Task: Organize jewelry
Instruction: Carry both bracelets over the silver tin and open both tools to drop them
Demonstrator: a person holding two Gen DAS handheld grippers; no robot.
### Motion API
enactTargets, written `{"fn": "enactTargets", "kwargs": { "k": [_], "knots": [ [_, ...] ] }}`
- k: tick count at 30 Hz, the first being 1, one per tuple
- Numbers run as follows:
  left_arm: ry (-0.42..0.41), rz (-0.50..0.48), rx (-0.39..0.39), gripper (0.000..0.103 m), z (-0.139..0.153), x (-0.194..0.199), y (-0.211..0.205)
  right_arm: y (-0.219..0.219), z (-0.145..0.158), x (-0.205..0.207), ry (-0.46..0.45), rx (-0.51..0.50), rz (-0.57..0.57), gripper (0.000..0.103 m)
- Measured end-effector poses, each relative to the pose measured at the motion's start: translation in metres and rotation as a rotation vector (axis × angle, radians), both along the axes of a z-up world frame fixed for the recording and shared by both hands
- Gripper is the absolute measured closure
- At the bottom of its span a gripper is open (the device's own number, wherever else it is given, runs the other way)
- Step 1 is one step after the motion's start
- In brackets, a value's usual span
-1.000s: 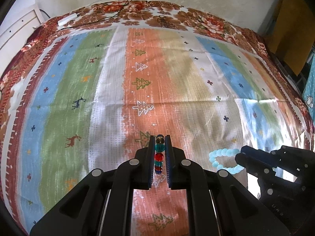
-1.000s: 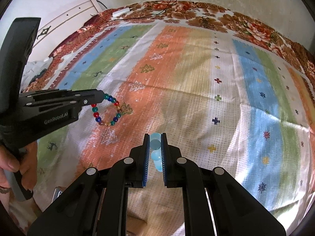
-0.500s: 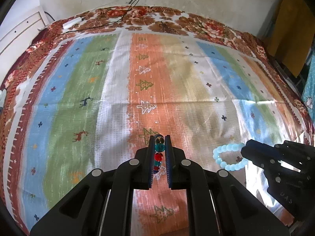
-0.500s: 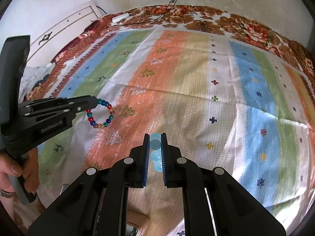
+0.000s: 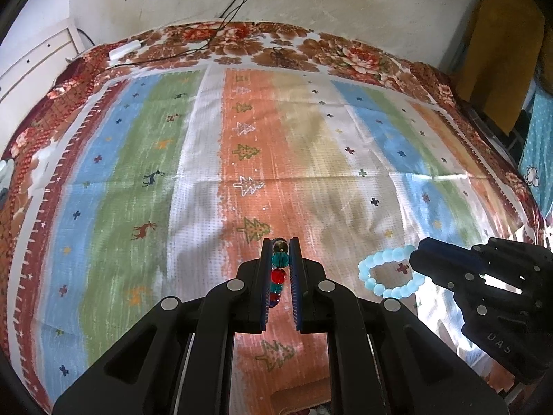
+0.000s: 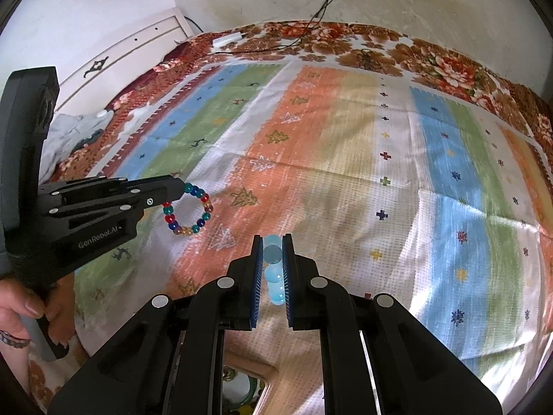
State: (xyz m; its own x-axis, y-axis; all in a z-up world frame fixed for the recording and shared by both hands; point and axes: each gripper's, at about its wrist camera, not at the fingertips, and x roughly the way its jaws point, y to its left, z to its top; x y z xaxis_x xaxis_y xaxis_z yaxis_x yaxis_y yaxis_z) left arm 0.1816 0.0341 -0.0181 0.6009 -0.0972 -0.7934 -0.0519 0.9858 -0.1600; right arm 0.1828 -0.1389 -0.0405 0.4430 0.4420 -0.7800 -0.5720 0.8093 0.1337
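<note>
I have a bracelet in each pair of tongs, both held clear above the striped cloth on the bed.

The left tongs are clenched on the coloured bracelet. From the left wrist view I see it edge-on, beads stacked in a line between the jaws. The right wrist view shows the loop hanging forward and down from the tips, its plane roughly upright.

The right tongs are clenched on the pale blue bracelet. In the left view that loop juts out from the right tongs' tips towards the left pair, and the two bracelets sit near each other but apart.

What matters for my next move, I judge, is where the pieces are meant to go. At the bottom edge of the right wrist view, below and behind the tips, I can see a light wooden corner with small things inside it, possibly a jewellery box; too little shows to be sure. If so, it lies nearer the right tongs, back towards me rather than out across the bed. I would bring the pale blue bracelet there first, loop hanging downward.
</note>
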Motion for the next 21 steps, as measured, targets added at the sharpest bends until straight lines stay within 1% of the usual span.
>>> {"fn": "enactTargets", "kwargs": {
  "k": [10,14,21],
  "knots": [
    [-0.024,-0.018,0.015,0.094,0.006,-0.015,-0.006,-0.004,0.005,-0.007,-0.013,0.01,-0.004,0.091],
    [-0.044,-0.014,0.01,0.094,0.01,-0.023,-0.006,-0.003,0.008,-0.013,-0.017,0.015,0.008,0.091],
    [-0.054,-0.005,0.011,0.094,0.011,-0.032,-0.005,-0.004,0.01,-0.023,-0.022,0.026,0.025,0.091]
  ]
}}
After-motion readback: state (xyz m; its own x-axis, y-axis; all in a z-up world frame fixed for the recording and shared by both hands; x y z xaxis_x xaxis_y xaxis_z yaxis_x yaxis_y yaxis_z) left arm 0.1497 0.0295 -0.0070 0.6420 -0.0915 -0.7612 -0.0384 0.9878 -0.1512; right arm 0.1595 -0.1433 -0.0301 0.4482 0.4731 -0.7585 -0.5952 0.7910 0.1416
